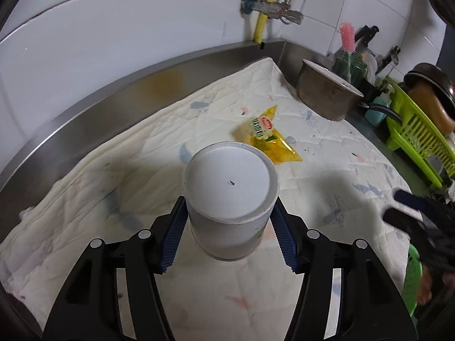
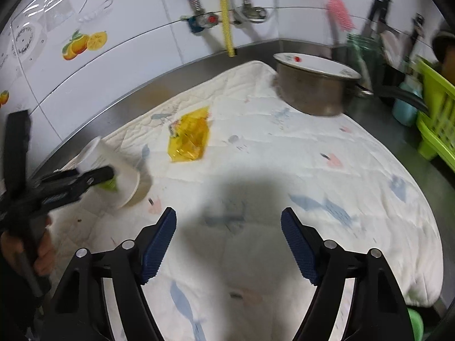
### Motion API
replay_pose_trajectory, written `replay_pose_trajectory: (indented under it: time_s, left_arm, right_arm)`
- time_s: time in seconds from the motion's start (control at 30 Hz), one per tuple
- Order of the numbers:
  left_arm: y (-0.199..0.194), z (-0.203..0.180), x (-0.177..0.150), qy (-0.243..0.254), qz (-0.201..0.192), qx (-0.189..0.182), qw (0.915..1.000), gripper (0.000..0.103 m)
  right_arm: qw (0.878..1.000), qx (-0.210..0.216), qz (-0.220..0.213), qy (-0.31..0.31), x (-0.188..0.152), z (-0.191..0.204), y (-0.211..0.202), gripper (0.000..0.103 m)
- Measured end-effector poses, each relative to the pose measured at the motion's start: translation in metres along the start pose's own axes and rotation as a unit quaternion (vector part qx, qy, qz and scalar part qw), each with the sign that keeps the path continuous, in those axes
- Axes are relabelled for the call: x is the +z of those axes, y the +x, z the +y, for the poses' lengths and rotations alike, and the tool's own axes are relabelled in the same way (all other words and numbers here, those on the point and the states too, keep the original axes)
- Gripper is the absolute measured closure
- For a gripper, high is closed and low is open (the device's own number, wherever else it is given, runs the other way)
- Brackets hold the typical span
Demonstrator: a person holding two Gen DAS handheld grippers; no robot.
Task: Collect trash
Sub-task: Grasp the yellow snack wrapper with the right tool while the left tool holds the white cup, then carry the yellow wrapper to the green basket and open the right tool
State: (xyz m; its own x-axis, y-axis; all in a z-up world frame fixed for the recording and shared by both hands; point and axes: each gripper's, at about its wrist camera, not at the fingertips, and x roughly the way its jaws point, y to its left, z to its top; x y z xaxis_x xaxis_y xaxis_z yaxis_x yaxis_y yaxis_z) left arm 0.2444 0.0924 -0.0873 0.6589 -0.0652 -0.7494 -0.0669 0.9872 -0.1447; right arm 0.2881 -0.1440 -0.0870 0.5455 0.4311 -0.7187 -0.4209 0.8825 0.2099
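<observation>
1. On the quilted cloth (image 1: 119, 153), the left gripper (image 1: 230, 221) is clamped on a white paper cup (image 1: 230, 199), its base facing the camera and lifted off the cloth.
2. Right gripper (image 2: 229, 244): jaws apart, nothing between them.
3. Yellow wrapper (image 2: 190, 137) lies flat beyond the cup, near the metal pot (image 2: 312, 91).

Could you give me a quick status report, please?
Left gripper shut on white cup. Right gripper open, empty. Yellow wrapper lies on cloth, path clear.
</observation>
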Motion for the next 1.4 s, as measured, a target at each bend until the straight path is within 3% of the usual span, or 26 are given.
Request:
replay_pose_trajectory:
  time_s: [0.33,0.77,0.87,1.13,1.4]
  left_arm:
    - [-0.043,0.025,-0.016,-0.016,-0.020,0.014,0.9996,0.045]
    - [-0.055,0.034,-0.018,-0.023,-0.032,0.006,0.9992,0.045]
    - [-0.054,0.034,-0.018,-0.026,-0.031,0.004,0.9992,0.045]
    - [-0.055,0.034,-0.018,-0.026,-0.033,0.005,0.9991,0.045]
    - [-0.064,0.023,-0.021,-0.019,-0.034,-0.002,0.9992,0.045]
  right_arm:
    - [0.999,0.038,0.016,-0.005,0.048,0.033,0.073,0.032]
    - [0.999,0.020,0.046,0.016,0.081,0.051,0.153,0.033]
    - [0.998,0.009,0.059,0.013,0.083,0.056,0.165,0.046]
    - [0.998,0.010,0.060,0.009,0.074,0.053,0.154,0.059]
    - [0.999,0.037,0.022,0.021,0.050,0.040,0.083,0.060]
